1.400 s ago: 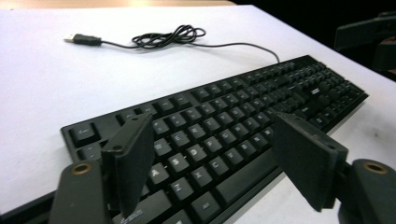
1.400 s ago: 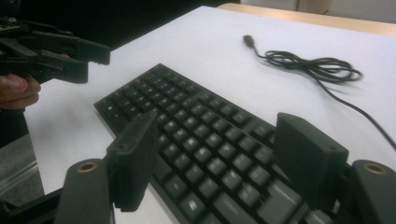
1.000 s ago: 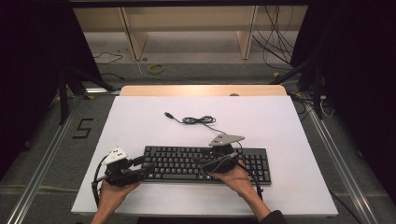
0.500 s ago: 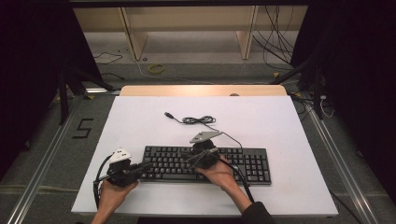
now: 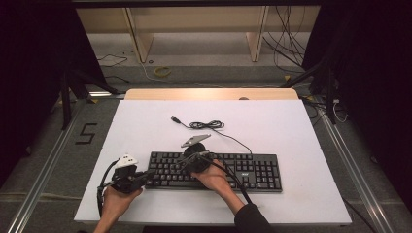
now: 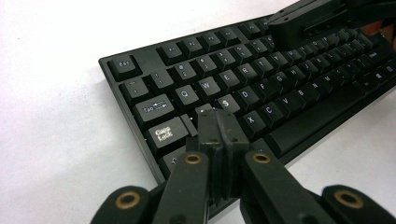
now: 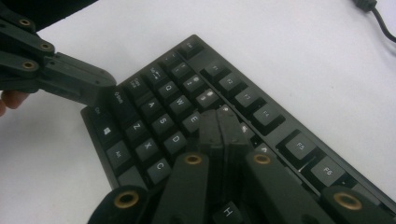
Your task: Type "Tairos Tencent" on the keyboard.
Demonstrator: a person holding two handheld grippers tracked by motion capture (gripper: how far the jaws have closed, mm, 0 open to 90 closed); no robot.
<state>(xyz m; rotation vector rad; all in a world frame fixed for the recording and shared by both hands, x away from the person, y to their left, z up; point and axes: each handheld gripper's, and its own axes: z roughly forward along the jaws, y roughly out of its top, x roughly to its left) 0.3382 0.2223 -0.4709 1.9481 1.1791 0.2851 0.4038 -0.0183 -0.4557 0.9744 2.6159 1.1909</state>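
High view: black keyboard (image 5: 214, 171) was seen lying flat near the front of the white counter (image 5: 291, 131), its cable (image 5: 206, 125) coiled farther back. It was judged rigid, fairly light and long, with smooth plastic edges likely to slip; loose-sprung keys make poor purchase, so the short ends or the near and far rims of the case were judged best for a hold. Left tongs (image 5: 145, 175) were held low at the keyboard's left end, pointing right along the key rows, the hand behind them at the near edge. Right tongs (image 5: 187, 162) were angled leftward over the left-centre keys, forearm coming in from the near right. Both pairs were seen closed tight, jaws pressed together with nothing between, tips set over the letter keys (image 6: 219, 105) (image 7: 219, 122). Actual contact with a key couldn't be told.
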